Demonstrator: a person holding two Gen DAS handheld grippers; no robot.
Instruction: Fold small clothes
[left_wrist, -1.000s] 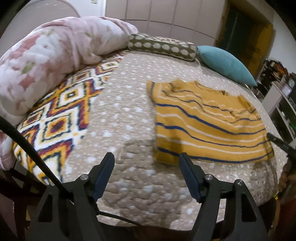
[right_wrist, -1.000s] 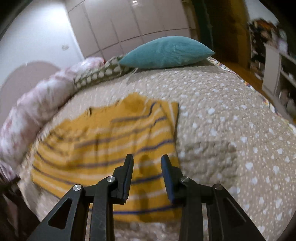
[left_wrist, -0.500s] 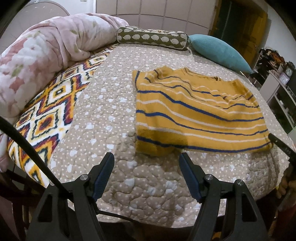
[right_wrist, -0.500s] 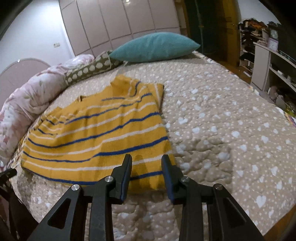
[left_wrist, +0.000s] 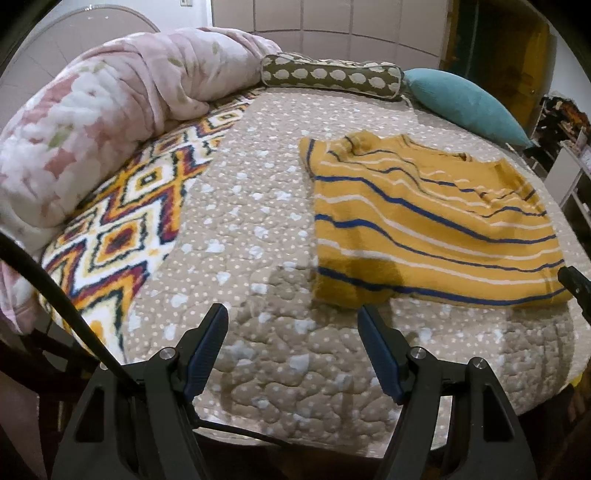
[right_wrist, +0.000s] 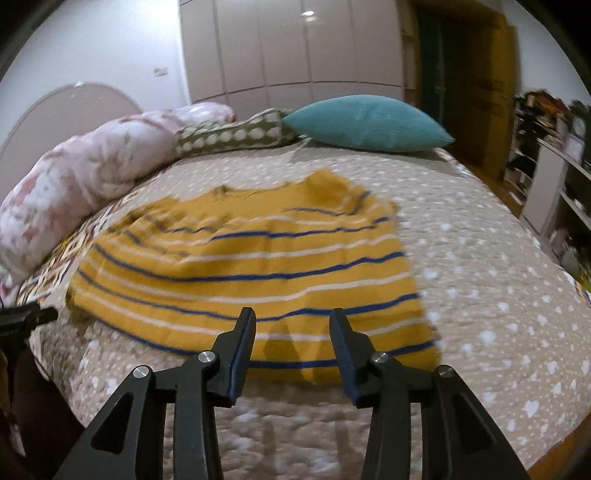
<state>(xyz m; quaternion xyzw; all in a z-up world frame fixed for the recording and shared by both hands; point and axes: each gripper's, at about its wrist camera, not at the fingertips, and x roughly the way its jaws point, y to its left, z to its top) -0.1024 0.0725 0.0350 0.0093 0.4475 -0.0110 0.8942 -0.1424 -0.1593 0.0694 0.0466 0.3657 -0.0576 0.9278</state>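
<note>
A mustard-yellow sweater with blue and white stripes lies flat on the beige dotted bedspread, its hem toward me. My left gripper hovers open over bare bedspread just off the sweater's near left corner, holding nothing. My right gripper hangs above the sweater's hem; its jaws are opening and nothing is between them. A tip of the right gripper shows at the right edge of the left wrist view, and the left gripper's tip at the left edge of the right wrist view.
A rolled pink floral duvet and a diamond-patterned blanket fill the bed's left side. A spotted bolster and a teal pillow lie at the head. Shelves stand right of the bed.
The right gripper's jaws have spread wider and it has slid sideways along the sweater's hem. The left gripper's view has shifted a little; its jaws stay open.
</note>
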